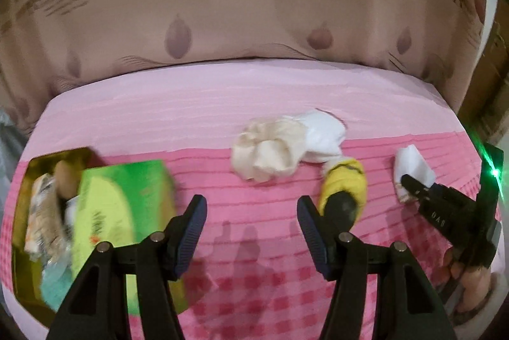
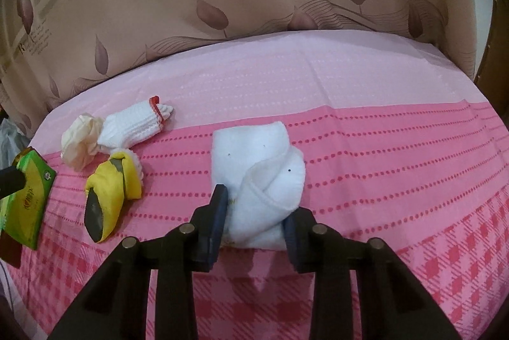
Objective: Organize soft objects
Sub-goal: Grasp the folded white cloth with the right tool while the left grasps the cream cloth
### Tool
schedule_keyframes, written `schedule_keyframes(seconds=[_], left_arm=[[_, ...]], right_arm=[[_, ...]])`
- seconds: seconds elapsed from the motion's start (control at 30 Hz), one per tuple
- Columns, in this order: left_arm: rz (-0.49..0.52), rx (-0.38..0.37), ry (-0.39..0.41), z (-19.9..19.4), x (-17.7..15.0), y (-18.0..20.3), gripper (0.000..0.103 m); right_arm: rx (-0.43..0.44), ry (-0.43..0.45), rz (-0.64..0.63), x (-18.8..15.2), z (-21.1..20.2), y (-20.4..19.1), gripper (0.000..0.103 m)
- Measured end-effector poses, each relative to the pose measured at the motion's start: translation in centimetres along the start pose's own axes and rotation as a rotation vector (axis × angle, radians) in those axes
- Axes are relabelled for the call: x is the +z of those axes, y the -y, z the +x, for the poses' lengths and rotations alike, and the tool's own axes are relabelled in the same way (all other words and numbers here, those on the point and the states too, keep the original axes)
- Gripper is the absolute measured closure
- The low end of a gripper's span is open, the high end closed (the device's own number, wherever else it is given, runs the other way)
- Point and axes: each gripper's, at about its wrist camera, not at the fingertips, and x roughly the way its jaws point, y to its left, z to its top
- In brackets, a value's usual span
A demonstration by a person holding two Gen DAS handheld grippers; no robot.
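White folded cloth sat clamped between the right gripper jaws, narrowed onto its near end, on the pink bedspread. Left gripper stood wide, empty. Left of the cloth lay a yellow slipper, white sock, cream rag.

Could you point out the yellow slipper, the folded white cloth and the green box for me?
yellow slipper (image 2: pixel 122 181), right wrist view, on its yellow upper.
folded white cloth (image 2: pixel 254 155), right wrist view, on its flat top fold.
green box (image 1: pixel 124 206), left wrist view, on its lid.
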Motion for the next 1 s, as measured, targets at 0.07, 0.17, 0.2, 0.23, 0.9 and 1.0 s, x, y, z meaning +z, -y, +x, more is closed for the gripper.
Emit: schedule_keyframes(seconds=[0.07, 0.17, 0.2, 0.23, 0.9, 1.0], left_arm=[[0.020, -0.011, -0.011, 1.0, 0.6, 1.1, 0.042], [0.044, -0.016, -0.032, 2.4, 1.4, 2.3, 0.042], [0.050, -0.007, -0.038, 2.9, 1.6, 2.8, 0.042], [0.057, -0.005, -0.045, 3.7, 1.9, 3.2, 0.042], [-0.014, 0.020, -0.152, 9.9, 4.3, 3.4, 0.096], [-0.029, 0.011, -0.166, 9.7, 3.9, 3.1, 0.096]], right_arm=[[0.001, 0.000, -0.001, 0.1, 0.1, -0.1, 0.072], [0.015, -0.001, 0.011, 0.2, 0.1, 0.2, 0.072], [0.019, -0.002, 0.014, 0.2, 0.2, 0.2, 0.072], [0.024, -0.002, 0.016, 0.3, 0.2, 0.3, 0.071], [0.044, -0.003, 0.025, 0.2, 0.2, 0.5, 0.068], [0.044, -0.003, 0.026, 0.2, 0.2, 0.5, 0.068]])
